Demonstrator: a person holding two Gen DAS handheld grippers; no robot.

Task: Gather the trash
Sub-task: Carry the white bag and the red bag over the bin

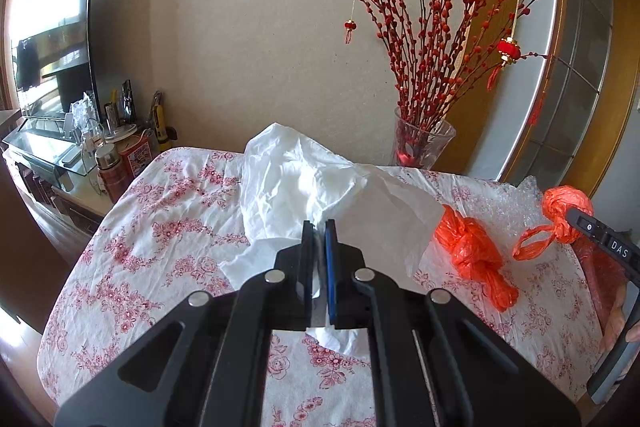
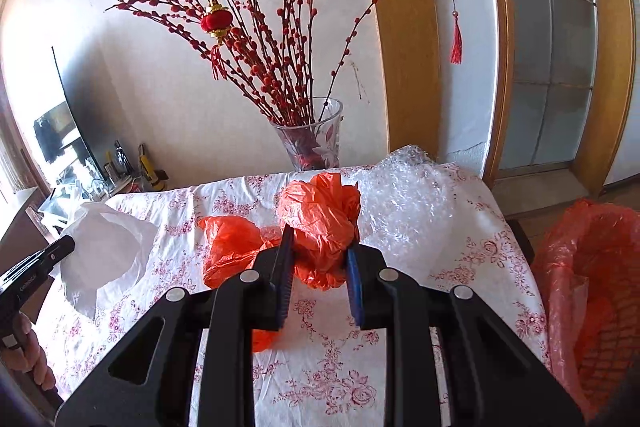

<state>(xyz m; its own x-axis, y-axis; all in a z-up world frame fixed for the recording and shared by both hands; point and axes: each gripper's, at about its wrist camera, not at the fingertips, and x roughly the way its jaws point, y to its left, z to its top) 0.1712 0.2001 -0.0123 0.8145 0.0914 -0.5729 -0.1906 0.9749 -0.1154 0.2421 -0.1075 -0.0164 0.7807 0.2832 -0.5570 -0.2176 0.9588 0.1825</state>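
My left gripper (image 1: 319, 227) is shut on a crumpled white plastic bag (image 1: 304, 183), which is lifted above the floral tablecloth (image 1: 160, 247); the bag also shows in the right wrist view (image 2: 108, 251). My right gripper (image 2: 320, 251) is shut on a balled orange plastic bag (image 2: 320, 215), held above the table; it shows in the left wrist view (image 1: 566, 207) too. A second orange bag (image 1: 472, 251) lies on the cloth between them, also in the right wrist view (image 2: 228, 247). A sheet of bubble wrap (image 2: 408, 203) lies at the far right of the table.
A glass vase (image 2: 316, 139) with red-berried branches stands at the table's back edge. A basket lined with an orange bag (image 2: 592, 303) stands on the floor to the right of the table. A TV (image 1: 52, 39) and a cluttered glass stand (image 1: 52, 151) are at the left.
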